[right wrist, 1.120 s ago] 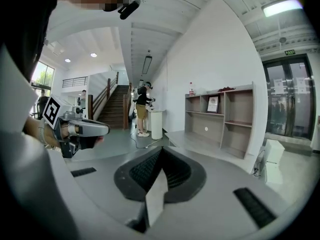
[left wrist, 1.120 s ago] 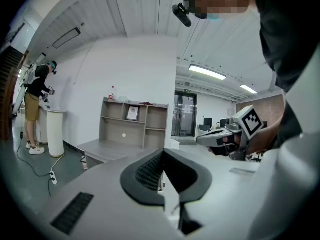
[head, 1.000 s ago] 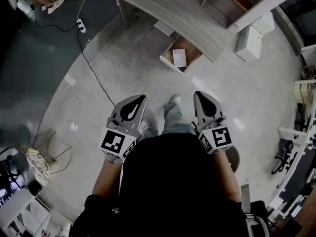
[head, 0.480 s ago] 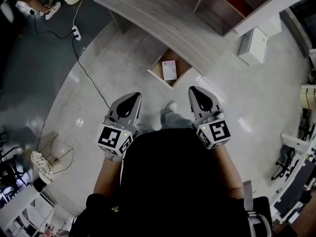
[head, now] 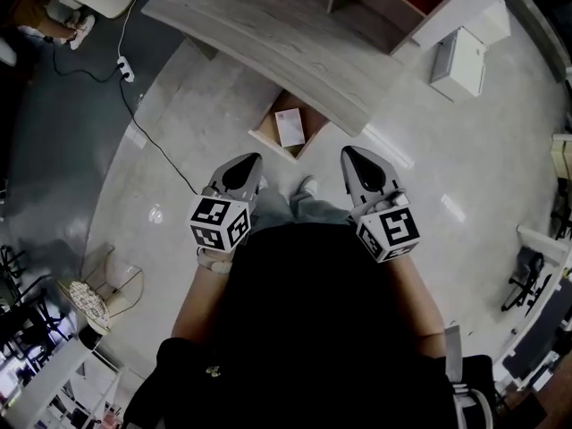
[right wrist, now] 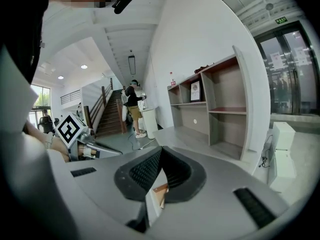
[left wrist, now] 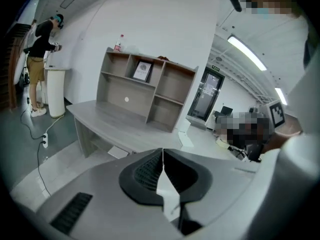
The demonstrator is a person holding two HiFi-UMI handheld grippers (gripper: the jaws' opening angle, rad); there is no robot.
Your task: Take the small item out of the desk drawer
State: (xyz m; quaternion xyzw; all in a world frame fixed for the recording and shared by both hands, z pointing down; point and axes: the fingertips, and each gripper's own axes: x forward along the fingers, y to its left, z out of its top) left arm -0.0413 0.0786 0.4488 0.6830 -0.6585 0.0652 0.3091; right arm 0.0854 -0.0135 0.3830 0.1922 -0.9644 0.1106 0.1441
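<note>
The open desk drawer [head: 268, 143] now lies nearer the person than before; it contains one small white item [head: 290, 127]. Left claw [head: 248, 161] and right claw [head: 350, 155] are closed, empty.

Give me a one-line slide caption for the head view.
Left gripper and right gripper, jaws shut and empty, held short of the open drawer under the desk, a small white item inside.

White power strip [head: 120, 66], black cable [head: 165, 153]
</note>
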